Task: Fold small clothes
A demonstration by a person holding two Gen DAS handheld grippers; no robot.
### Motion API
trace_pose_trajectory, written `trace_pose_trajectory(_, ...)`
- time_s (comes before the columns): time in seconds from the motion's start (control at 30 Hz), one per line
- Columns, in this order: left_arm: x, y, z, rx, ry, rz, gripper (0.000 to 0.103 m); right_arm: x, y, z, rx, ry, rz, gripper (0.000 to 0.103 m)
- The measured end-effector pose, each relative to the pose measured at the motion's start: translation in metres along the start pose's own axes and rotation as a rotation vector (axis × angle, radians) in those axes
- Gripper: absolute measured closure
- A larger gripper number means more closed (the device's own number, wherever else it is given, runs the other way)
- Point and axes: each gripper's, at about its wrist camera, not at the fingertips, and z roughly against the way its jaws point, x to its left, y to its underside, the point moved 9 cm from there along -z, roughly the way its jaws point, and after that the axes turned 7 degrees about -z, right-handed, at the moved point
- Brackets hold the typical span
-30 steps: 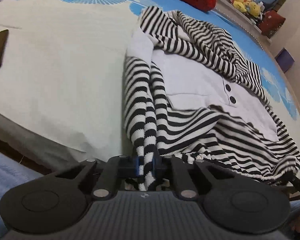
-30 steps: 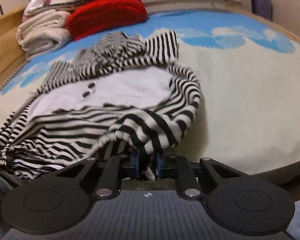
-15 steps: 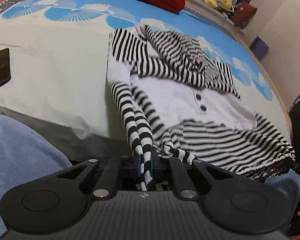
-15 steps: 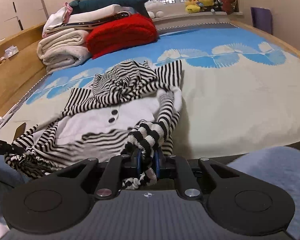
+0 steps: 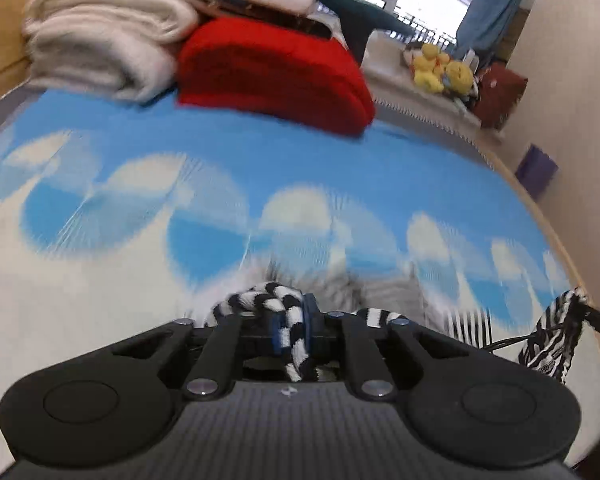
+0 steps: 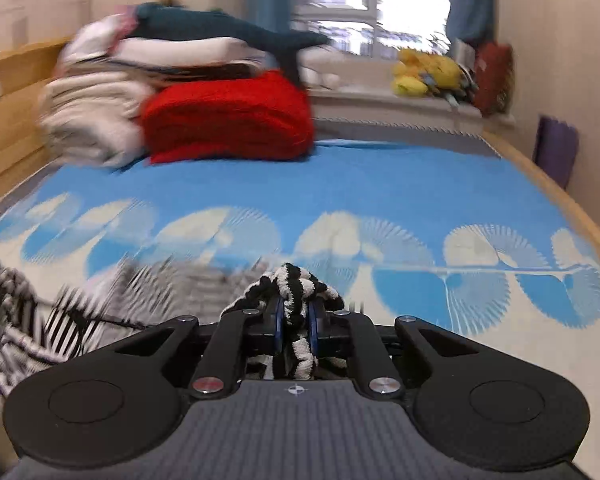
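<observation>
Both grippers have come up off the bed since a second ago, and the striped garment that lay spread flat on the bedspread is now lifted with them, its body a blurred grey smear below the fingers

On my left, the left gripper (image 5: 291, 330) has a twisted band of the black-and-white striped garment (image 5: 290, 312) between its blue pads; the jaws have just been opening a little, yet the fabric sits snug between them and I read it as pinched. Off at the right edge of that view I see another bunch of the same stripes hanging at the other gripper

Moving right, the right gripper (image 6: 295, 324) has its jaws pressed tight on a wad of the striped garment (image 6: 296, 286), cloth bulging over the top of the pads. At the left of this view the garment trails away, blurred, toward the left gripper

Beyond it all, the blue-and-white bedspread (image 6: 380, 184), a red folded blanket (image 6: 228, 120) beside a cream stack of folded linen (image 5: 100, 44), and yellow soft toys (image 6: 424, 72) on the window ledge
</observation>
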Motion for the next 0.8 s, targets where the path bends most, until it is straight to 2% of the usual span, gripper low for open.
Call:
trace_pose_trajectory(0.03, 0.005, -0.020, -0.026, 0.017, -0.043, 0.020, 0.069, -0.003, -0.017, -0.029, 0.004, 0.034, -0.074, 0.087)
trace_pose_trajectory(0.07, 0.013, -0.035, -0.048, 0.041, -0.099, 0.060, 0.046, -0.004, -0.032, -0.059, 0.015, 0.055, -0.124, 0.077)
trace_pose_trajectory(0.1, 0.019, -0.045, -0.066, 0.059, -0.139, 0.092, 0.018, -0.004, -0.040, -0.086, 0.037, 0.067, -0.149, 0.053)
trace_pose_trajectory(0.13, 0.025, -0.051, -0.075, 0.048, -0.171, 0.114, 0.008, -0.008, -0.042, -0.107, 0.059, 0.099, -0.187, 0.036)
trace_pose_trajectory(0.17, 0.030, -0.054, -0.076, 0.014, -0.200, 0.130, 0.000, -0.010, -0.041, -0.119, 0.073, 0.115, -0.212, 0.035)
trace_pose_trajectory(0.23, 0.039, -0.053, -0.072, -0.063, -0.195, 0.110, 0.000, -0.009, -0.031, -0.122, 0.060, 0.045, -0.218, 0.034)
trace_pose_trajectory(0.27, 0.043, -0.048, -0.074, -0.058, -0.187, 0.101, 0.000, -0.010, -0.024, -0.119, 0.049, 0.012, -0.217, 0.032)
trace_pose_trajectory(0.3, 0.049, -0.037, -0.075, -0.032, -0.191, 0.101, 0.000, -0.014, -0.014, -0.113, 0.036, -0.005, -0.215, 0.028)
trace_pose_trajectory(0.37, 0.060, -0.007, -0.074, 0.022, -0.194, 0.131, 0.000, -0.024, 0.009, -0.103, 0.013, 0.001, -0.187, 0.028)
trace_pose_trajectory(0.47, 0.072, 0.050, -0.066, 0.093, -0.189, 0.168, 0.000, -0.041, 0.045, -0.081, -0.025, 0.044, -0.169, 0.028)
trace_pose_trajectory(0.53, 0.080, 0.091, -0.058, 0.121, -0.214, 0.176, 0.000, -0.052, 0.066, -0.070, -0.038, 0.069, -0.173, 0.028)
trace_pose_trajectory(0.6, 0.087, 0.129, -0.051, 0.134, -0.253, 0.188, 0.000, -0.055, 0.072, -0.062, -0.019, 0.072, -0.133, 0.029)
trace_pose_trajectory(0.63, 0.091, 0.142, -0.051, 0.159, -0.261, 0.193, 0.000, -0.052, 0.071, -0.055, -0.037, 0.064, -0.101, 0.029)
trace_pose_trajectory(0.7, 0.089, 0.144, -0.053, 0.189, -0.223, 0.166, 0.001, -0.050, 0.071, -0.042, -0.055, 0.052, -0.036, 0.032)
trace_pose_trajectory(0.73, 0.087, 0.139, -0.052, 0.170, -0.202, 0.138, 0.001, -0.050, 0.075, -0.039, -0.030, 0.045, -0.016, 0.041)
trace_pose_trajectory(0.8, 0.084, 0.133, -0.047, 0.134, -0.180, 0.083, 0.000, -0.051, 0.089, -0.042, 0.047, 0.016, -0.001, 0.050)
